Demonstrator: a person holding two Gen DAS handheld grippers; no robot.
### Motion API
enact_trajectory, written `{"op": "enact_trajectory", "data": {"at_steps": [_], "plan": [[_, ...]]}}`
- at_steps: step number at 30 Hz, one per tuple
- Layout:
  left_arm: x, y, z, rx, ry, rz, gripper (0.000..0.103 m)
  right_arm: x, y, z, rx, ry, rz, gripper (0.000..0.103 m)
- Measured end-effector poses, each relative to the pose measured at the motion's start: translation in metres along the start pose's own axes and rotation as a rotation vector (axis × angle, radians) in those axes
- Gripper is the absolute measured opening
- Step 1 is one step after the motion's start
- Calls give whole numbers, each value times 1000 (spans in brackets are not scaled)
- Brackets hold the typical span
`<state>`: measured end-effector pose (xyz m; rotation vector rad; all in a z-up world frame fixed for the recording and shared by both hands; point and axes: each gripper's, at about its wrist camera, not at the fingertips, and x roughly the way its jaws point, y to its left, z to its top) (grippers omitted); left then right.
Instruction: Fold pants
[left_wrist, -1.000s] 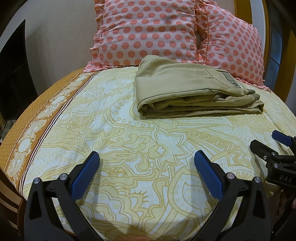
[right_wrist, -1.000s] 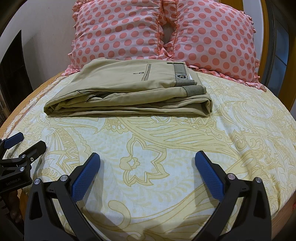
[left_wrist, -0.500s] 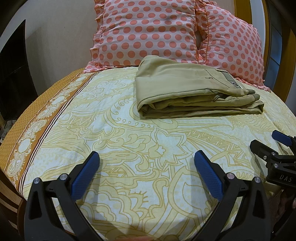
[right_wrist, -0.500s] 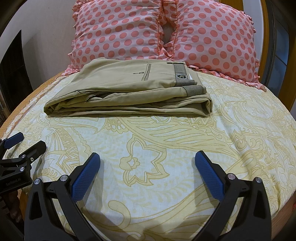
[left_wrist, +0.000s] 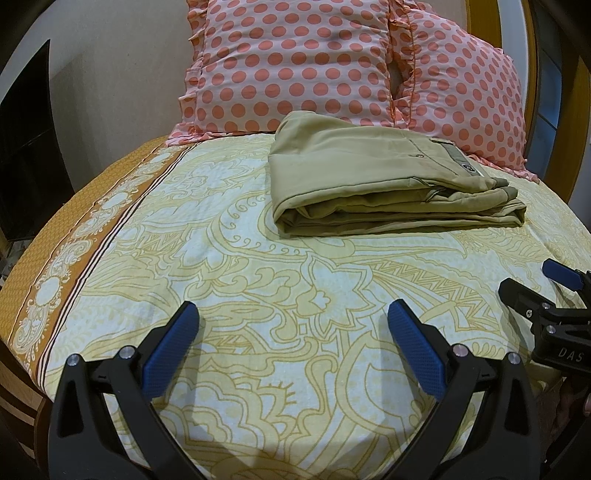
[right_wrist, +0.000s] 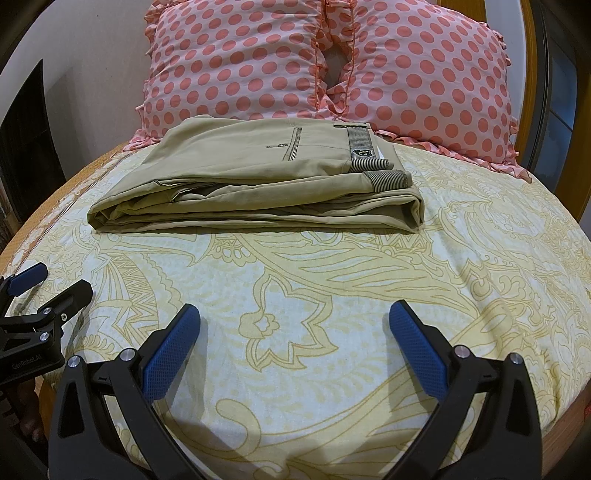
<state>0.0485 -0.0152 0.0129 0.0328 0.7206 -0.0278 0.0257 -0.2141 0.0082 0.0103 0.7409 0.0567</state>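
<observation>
Folded pants (right_wrist: 258, 188) ahead of our splayed, empty left tongs (left_wrist: 291, 314) and right tongs (right_wrist: 293, 314); only right view shows waistband badge (right_wrist: 361, 152).

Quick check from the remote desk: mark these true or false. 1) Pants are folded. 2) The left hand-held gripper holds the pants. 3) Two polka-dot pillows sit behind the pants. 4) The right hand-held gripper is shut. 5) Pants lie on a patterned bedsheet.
1) True: the pants lie in a folded stack.
2) False: the left hand-held gripper is open, short of the pants.
3) True: polka-dot pillows stand behind them.
4) False: the right hand-held gripper is open and empty.
5) True: they rest on the patterned bedsheet.
</observation>
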Motion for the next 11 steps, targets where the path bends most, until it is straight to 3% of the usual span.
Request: {"op": "enact_trajectory", "data": {"at_steps": [11], "plan": [[0, 1, 1, 2, -2, -3, 101, 0, 0, 0, -1, 0, 1, 102]]}}
